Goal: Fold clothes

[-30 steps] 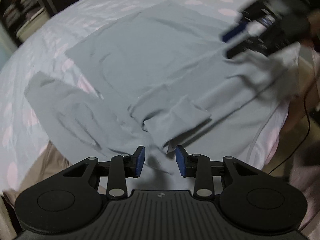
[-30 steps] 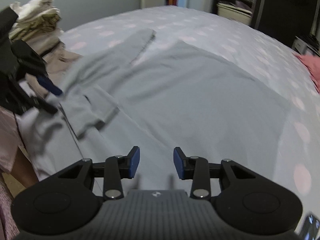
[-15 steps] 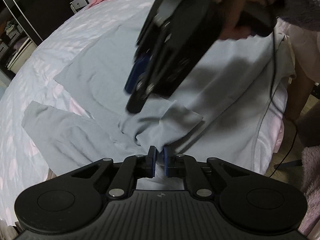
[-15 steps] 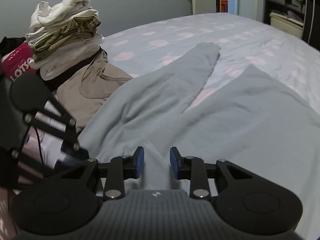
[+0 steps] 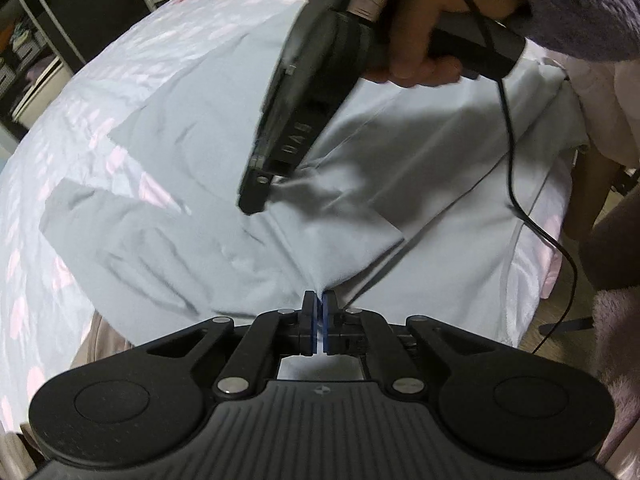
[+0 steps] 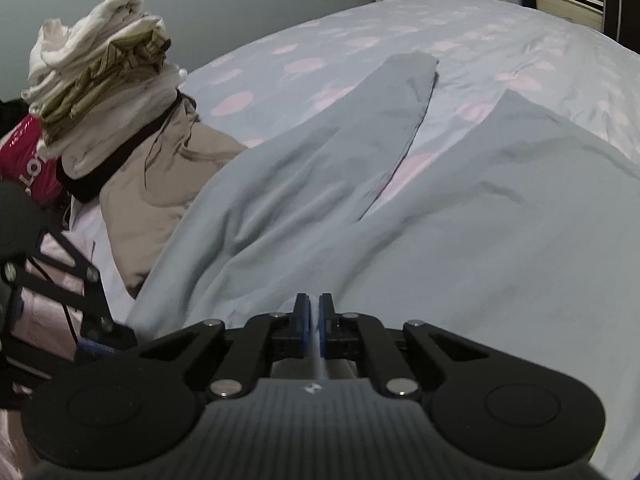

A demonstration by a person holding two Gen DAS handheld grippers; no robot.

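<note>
Grey top spread on bed, both tools pinching it.
Left wrist: left tool [image 5: 319,326] is clamped on the grey top [image 5: 168,240] at a near fold; right tool [image 5: 256,196] grips cloth further in. Right wrist: right tool [image 6: 314,326] is closed on fabric; thin pinches could slip under uneven pull, skewing the fold.

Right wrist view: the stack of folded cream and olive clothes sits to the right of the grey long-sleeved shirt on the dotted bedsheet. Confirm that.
Not quite. In the right wrist view the stack of folded cream and olive clothes sits to the left of the grey long-sleeved shirt, not the right. The shirt does lie on the dotted bedsheet.
</note>
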